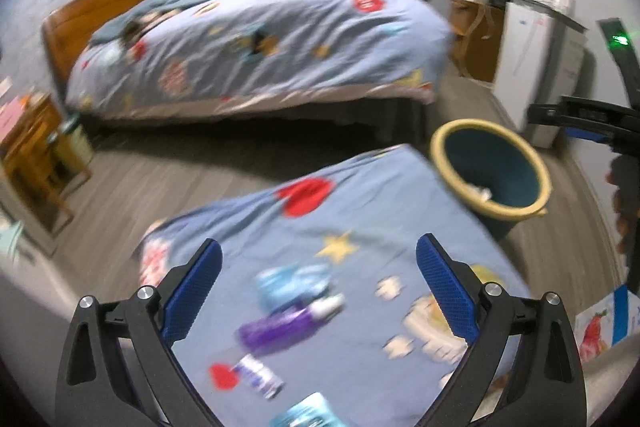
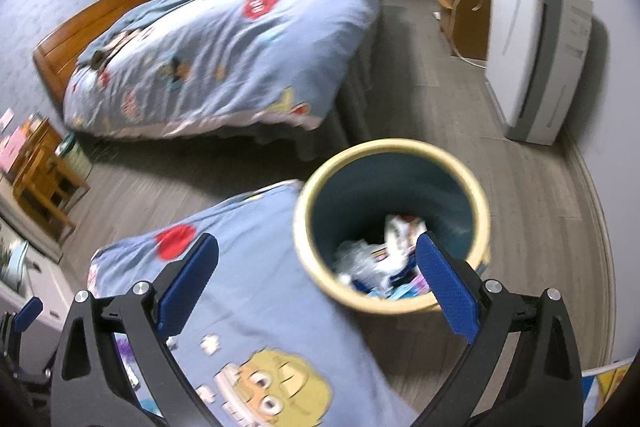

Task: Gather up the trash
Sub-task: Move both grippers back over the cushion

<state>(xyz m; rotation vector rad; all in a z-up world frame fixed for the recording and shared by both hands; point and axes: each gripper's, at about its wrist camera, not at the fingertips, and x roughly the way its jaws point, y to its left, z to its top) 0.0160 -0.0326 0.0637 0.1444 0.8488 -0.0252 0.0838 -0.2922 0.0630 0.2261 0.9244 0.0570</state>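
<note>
Flanking the trash bin [image 2: 394, 163]: near bed [image 2: 280, 307], far bed [image 2: 224, 59], white appliance [image 2: 536, 55]

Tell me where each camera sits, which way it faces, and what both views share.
Left wrist: on the left gripper, jaws open, looking down over the blue bedspread at a purple wrapper; the other gripper's black frame shows at right.
Right wrist: on the right gripper, jaws open, looking down into the trash bin.
Shared: bin, bedspread, far bed, white appliance.
</note>
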